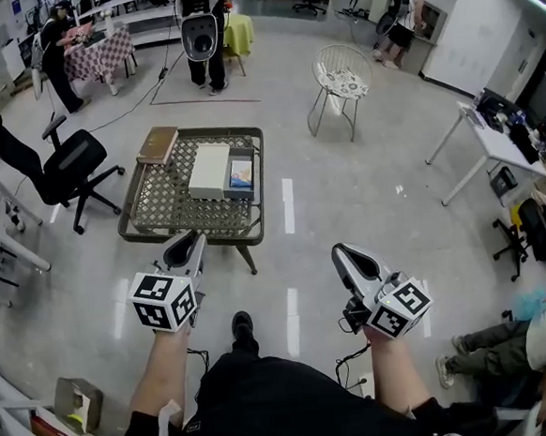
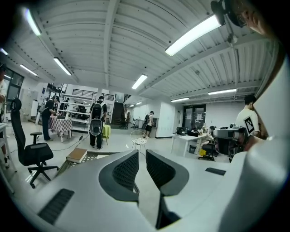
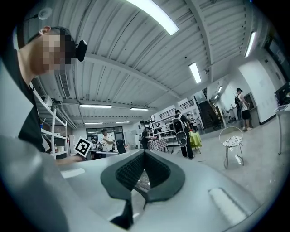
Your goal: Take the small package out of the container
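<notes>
A small blue-and-orange package (image 1: pixel 241 175) lies inside a grey open container (image 1: pixel 246 152) on the low lattice-top table (image 1: pixel 194 230) ahead of me. Both grippers hover over the floor, short of the table's near edge. My left gripper (image 1: pixel 188 243) points at the table; in the left gripper view (image 2: pixel 142 155) its pads stand a narrow gap apart with nothing between them. To the right of the table, my right gripper (image 1: pixel 342 252) is shut and empty, and its fingertips meet in the right gripper view (image 3: pixel 144 157).
A white box (image 1: pixel 209 170) lies beside the container and a brown book (image 1: pixel 158 144) on the table's far left corner. A black office chair (image 1: pixel 62 168) stands left, a white wire chair (image 1: pixel 342 75) beyond, a desk (image 1: pixel 493 143) right. A person with a backpack (image 1: pixel 201 25) stands behind.
</notes>
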`<move>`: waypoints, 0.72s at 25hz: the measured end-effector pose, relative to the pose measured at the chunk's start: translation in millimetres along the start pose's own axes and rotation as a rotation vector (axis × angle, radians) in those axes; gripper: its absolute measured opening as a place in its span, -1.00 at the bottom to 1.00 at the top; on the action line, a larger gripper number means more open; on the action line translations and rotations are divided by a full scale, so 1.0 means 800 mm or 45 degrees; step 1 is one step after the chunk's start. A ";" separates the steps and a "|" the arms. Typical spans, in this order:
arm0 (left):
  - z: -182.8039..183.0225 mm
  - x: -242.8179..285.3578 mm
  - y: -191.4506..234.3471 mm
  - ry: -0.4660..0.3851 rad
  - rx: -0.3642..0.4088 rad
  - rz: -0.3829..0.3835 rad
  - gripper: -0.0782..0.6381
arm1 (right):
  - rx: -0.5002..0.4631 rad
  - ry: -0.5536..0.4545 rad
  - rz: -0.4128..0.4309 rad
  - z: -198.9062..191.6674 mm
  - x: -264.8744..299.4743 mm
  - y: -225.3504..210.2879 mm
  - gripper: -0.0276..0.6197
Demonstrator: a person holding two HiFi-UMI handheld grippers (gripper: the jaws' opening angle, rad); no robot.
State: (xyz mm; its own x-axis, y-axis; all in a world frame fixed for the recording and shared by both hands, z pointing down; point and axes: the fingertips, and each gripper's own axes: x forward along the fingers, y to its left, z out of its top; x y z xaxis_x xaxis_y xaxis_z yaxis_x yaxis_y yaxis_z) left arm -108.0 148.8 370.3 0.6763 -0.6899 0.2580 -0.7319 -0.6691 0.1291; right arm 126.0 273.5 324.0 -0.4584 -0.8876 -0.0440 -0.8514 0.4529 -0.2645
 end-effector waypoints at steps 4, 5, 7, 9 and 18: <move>0.002 0.052 0.040 0.026 -0.013 -0.012 -0.62 | 0.024 0.050 -0.004 -0.011 0.057 -0.033 -0.87; 0.004 0.065 0.050 0.031 -0.018 -0.016 -0.62 | 0.030 0.066 -0.001 -0.013 0.073 -0.041 -0.80; 0.011 0.092 0.072 0.038 -0.017 -0.025 -0.62 | 0.038 0.086 0.000 -0.014 0.108 -0.055 -0.79; 0.021 0.118 0.093 0.041 -0.014 -0.040 -0.62 | 0.045 0.095 -0.004 -0.013 0.142 -0.068 -0.79; 0.053 0.183 0.162 0.049 -0.001 -0.086 -0.62 | 0.061 0.101 0.001 -0.005 0.246 -0.090 -0.78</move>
State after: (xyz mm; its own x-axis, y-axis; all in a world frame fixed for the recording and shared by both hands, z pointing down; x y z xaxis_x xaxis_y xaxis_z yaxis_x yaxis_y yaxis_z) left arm -100.2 -50.4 384.4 0.7205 -0.6321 0.2853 -0.6847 -0.7136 0.1483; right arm 96.1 66.5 338.6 -0.4796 -0.8769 0.0321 -0.8387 0.4474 -0.3105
